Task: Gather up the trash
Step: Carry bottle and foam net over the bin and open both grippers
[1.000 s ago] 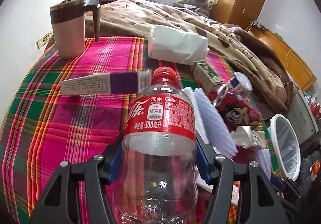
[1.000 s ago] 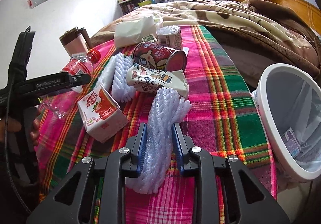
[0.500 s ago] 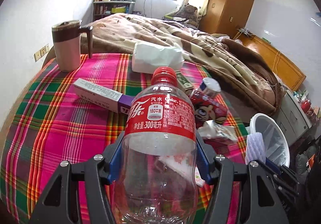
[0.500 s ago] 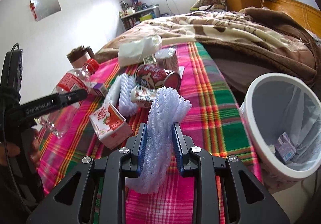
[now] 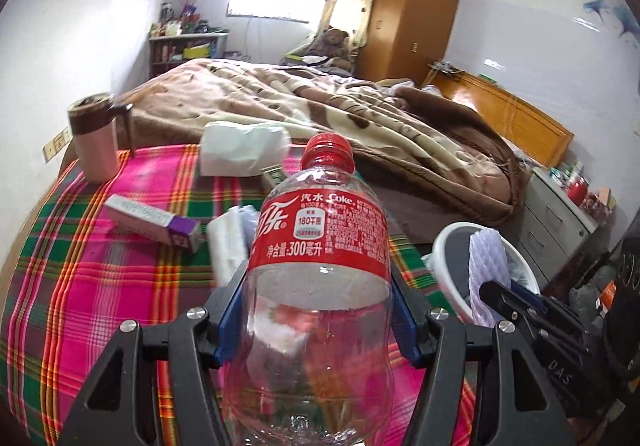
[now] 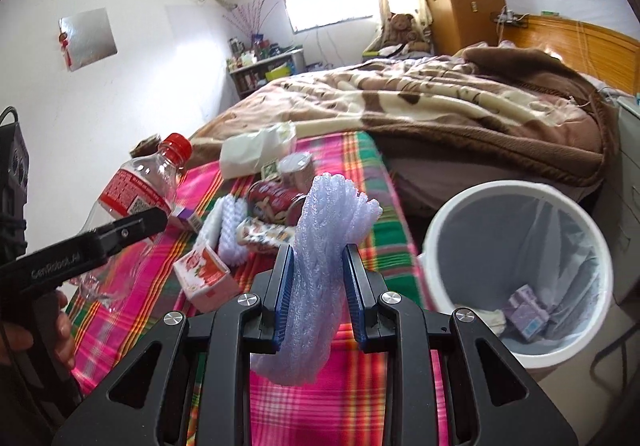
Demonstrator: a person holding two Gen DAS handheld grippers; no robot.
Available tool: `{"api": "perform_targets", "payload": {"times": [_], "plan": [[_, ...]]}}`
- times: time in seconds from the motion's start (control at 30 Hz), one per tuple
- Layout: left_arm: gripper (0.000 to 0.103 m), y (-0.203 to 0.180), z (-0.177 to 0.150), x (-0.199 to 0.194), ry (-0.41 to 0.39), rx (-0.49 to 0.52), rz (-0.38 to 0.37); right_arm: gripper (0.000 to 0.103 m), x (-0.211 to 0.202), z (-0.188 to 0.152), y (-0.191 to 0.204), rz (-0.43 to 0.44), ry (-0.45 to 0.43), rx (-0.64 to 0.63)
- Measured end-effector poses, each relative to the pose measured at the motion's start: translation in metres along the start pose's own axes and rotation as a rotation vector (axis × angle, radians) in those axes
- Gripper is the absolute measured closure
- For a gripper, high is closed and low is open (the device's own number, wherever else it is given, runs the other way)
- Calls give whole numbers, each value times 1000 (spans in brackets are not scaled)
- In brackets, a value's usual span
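My left gripper (image 5: pixel 320 310) is shut on an empty clear Coke bottle (image 5: pixel 320 286) with a red cap and label, held above the plaid table; the bottle also shows in the right wrist view (image 6: pixel 136 198). My right gripper (image 6: pixel 320 278) is shut on a pale lilac foam net sleeve (image 6: pixel 324 246), held above the table's right edge, beside a white bin (image 6: pixel 520 270). The sleeve (image 5: pixel 486 266) and the bin (image 5: pixel 444 246) also show in the left wrist view. The bin holds small purple cartons (image 6: pixel 528 310).
On the plaid cloth (image 5: pixel 100 286) lie a purple-ended box (image 5: pixel 152 220), a white foam net (image 6: pixel 230 226), a red can (image 6: pixel 276 202), a strawberry carton (image 6: pixel 204 274), a tissue pack (image 5: pixel 240 150) and a pink mug (image 5: pixel 96 142). A bed with a brown blanket (image 6: pixel 460 114) lies behind.
Both grippers rose and pulled back from the table. The right gripper swung right with the foam sleeve, nearer the bin. The bottle stays gripped.
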State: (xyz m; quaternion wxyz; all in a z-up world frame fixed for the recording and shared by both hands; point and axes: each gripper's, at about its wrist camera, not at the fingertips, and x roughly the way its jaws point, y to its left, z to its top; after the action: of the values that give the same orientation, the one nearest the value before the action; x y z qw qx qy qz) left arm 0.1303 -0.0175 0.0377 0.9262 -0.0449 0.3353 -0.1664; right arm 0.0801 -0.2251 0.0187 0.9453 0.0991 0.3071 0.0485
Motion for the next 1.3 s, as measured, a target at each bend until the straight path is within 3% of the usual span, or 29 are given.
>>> {"api": "perform_targets", "payload": {"times": [0.73, 1.3], "plan": [[39, -115, -7, 31, 37, 127, -188, 77, -29, 7, -74, -137, -75, 92], [39, -186, -15, 79, 125, 192, -264, 77, -25, 2, -120, -209, -27, 153]]}}
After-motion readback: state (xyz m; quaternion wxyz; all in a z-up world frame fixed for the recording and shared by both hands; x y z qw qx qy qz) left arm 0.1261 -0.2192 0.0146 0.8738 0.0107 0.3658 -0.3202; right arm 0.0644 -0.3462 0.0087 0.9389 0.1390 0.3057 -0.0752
